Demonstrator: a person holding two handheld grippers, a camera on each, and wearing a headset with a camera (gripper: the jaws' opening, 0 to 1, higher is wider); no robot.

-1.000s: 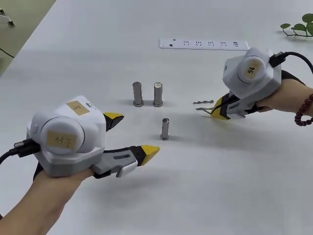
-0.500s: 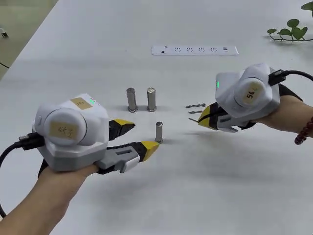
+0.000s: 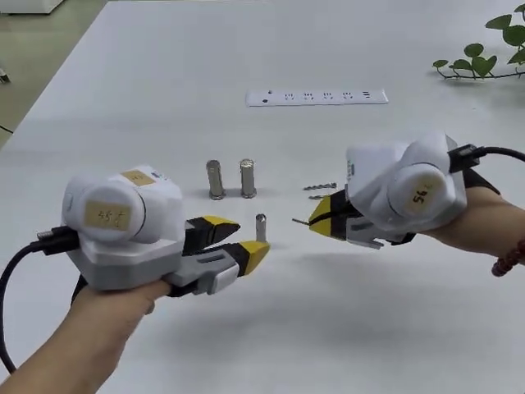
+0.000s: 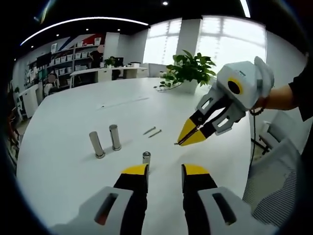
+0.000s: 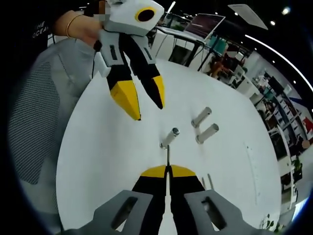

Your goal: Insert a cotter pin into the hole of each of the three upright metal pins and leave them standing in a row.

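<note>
Cotter pin (image 3: pixel 300 222) is pinched in the right gripper (image 3: pixel 315 223); jaws of the left gripper (image 3: pixel 248 238) are spread. Lone metal pin (image 3: pixel 261 227) should probably be steadied first.

In the head view the left gripper (image 3: pixel 239 236) sits at lower left, gripped from beneath by the left hand (image 3: pixel 115 297), the bare forearm running off the bottom-left corner. Its yellow-tipped jaws stand apart with nothing between them and point toward frame centre; the left gripper view shows the same gap rising from its bottom edge. At right of centre the right gripper (image 3: pixel 318 223) is held by the right hand (image 3: pixel 484 220), a beaded bracelet (image 3: pixel 510 259) on that wrist. Its jaws are pressed together on a thin cotter pin (image 3: pixel 300 221) that pokes out toward the left gripper. The two sets of tips face each other, apart.
</note>
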